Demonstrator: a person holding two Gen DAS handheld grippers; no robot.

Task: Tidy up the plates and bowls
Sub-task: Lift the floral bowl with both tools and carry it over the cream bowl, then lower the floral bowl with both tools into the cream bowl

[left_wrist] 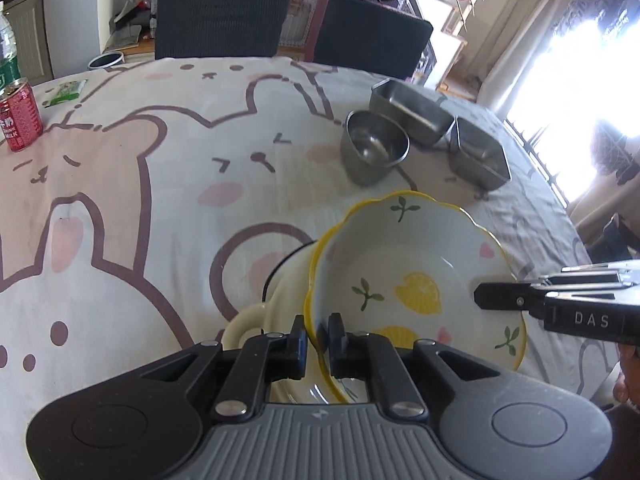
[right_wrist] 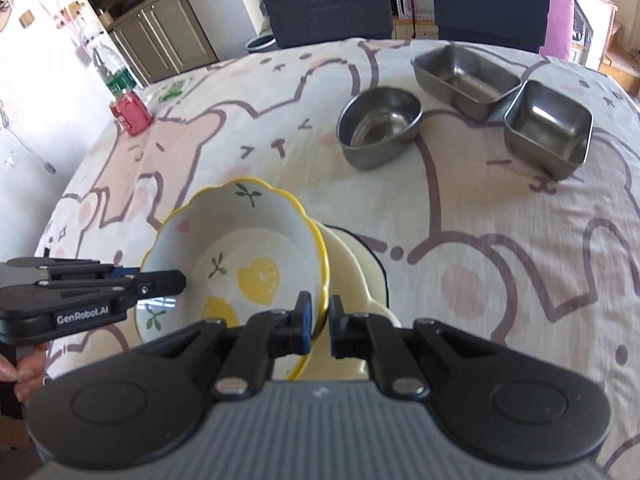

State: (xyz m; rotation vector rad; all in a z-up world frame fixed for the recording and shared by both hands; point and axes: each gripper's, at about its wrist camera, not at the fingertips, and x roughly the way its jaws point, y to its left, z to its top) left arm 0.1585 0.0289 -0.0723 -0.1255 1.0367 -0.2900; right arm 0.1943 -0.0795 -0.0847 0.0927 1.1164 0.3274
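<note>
**Both grippers clamp the lemon bowl's rim**

The left gripper (left_wrist: 318, 336) is nearly closed, its 2 fingers pinching the yellow rim of the lemon bowl (left_wrist: 416, 276). The right gripper (right_wrist: 319, 316) grips the opposite rim the same way. The bowl sits tilted over a cream mug (right_wrist: 352, 276) on the bunny tablecloth (left_wrist: 160, 200). Farther back stand 3 steel containers: a round bowl (right_wrist: 380, 128), a long tray (right_wrist: 466, 74) and a square dish (right_wrist: 550, 128), close together. A red can (left_wrist: 20, 118) stands well apart at the far left.

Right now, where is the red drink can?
In the left wrist view, the red drink can stands at the table's far left edge, beside a clear plastic bottle.
</note>
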